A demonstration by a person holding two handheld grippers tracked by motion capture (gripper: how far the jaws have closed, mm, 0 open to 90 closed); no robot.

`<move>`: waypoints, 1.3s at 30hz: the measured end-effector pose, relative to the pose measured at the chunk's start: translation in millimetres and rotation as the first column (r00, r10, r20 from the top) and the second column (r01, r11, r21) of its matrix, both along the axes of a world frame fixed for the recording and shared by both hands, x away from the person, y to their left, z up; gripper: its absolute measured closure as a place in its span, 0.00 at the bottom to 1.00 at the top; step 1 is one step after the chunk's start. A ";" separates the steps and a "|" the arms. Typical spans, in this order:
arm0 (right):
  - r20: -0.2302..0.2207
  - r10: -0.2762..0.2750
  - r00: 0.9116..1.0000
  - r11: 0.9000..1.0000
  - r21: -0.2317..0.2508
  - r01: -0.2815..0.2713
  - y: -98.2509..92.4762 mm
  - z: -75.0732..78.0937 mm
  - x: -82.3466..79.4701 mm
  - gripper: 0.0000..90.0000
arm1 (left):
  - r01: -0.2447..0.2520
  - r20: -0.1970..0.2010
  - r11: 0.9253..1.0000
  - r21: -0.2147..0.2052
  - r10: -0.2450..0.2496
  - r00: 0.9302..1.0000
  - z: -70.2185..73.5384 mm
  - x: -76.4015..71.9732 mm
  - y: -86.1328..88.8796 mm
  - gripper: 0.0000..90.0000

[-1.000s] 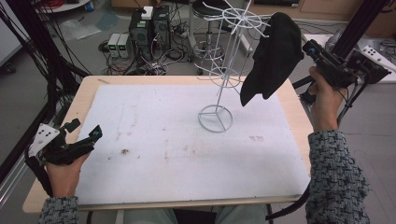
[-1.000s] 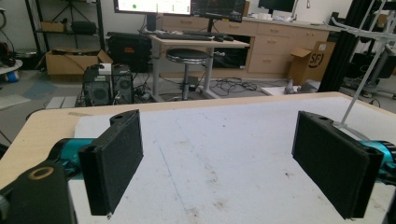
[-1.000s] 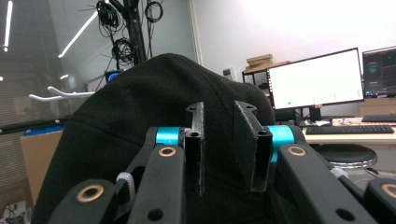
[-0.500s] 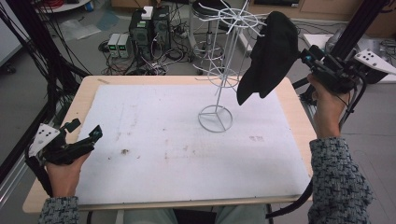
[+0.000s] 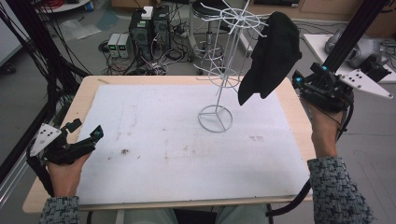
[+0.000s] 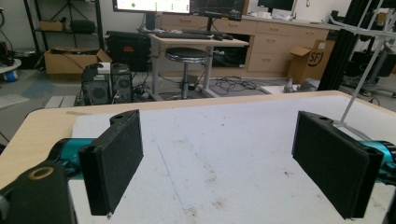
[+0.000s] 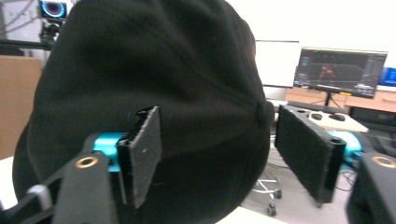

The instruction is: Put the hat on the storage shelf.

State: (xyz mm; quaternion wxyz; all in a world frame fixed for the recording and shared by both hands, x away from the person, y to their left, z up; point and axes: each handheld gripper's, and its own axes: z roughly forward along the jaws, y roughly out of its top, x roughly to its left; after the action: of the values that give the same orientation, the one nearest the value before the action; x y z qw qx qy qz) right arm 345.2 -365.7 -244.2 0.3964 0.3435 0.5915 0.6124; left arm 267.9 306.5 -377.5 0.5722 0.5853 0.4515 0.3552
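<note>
A black cap (image 5: 271, 51) is seen hanging from an upper arm of the white wire rack (image 5: 219, 84), which stands right of centre toward the far edge of the counter (image 5: 60, 135). The right claw (image 5: 303, 81), beyond the right edge, is held apart just beside the cap, nothing clamped. The left claw (image 5: 86, 135), likewise apart and empty, rests near the left edge. Risk is judged as follows: the light rack could be tipped, or the cap dislodged, if struck.
</note>
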 end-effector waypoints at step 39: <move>-0.234 -0.110 0.966 0.994 -0.030 0.106 39.1 -151.0 -58.0 0.13 | 0.002 -0.009 0.999 0.034 -0.002 1.000 -3.3 0.9 -5.7 0.18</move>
State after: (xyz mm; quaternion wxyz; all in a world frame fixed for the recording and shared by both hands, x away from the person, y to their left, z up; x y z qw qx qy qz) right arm 287.2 -326.7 -395.2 0.3591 0.4418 0.6200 0.5398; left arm 268.8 300.8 -380.8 0.5605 0.5969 0.4476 0.3594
